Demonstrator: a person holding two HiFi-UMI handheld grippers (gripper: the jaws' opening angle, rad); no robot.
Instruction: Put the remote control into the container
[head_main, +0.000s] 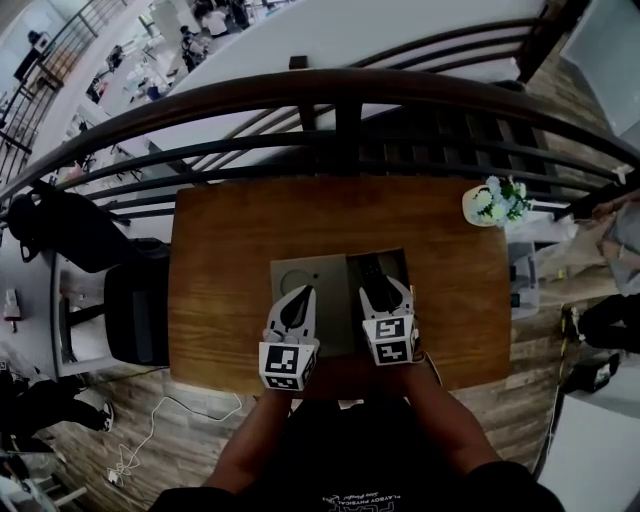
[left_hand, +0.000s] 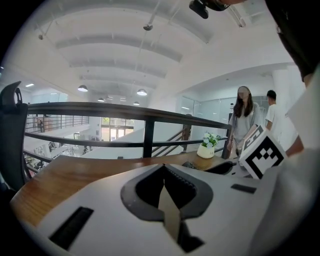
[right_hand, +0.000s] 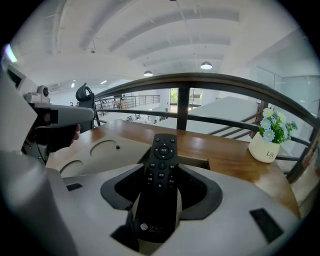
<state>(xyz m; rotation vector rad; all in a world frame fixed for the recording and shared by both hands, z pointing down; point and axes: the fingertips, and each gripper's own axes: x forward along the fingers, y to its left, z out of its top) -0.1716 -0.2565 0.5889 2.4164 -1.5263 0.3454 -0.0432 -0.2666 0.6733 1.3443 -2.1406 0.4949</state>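
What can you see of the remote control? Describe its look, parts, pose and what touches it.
The remote control is a slim black bar, plastic by its look, with a round direction pad near the far end, smaller buttons below and a white logo at the near end. It lies lengthwise, buttons up, in the right gripper, whose jaws clamp its sides, over the open container.

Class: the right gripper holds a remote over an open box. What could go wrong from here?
The remote control juts well past the right gripper, gripped near its tail, so it might tilt or slip. Its front end could catch the container rim instead of dropping in. The left gripper, close beside, may get bumped.
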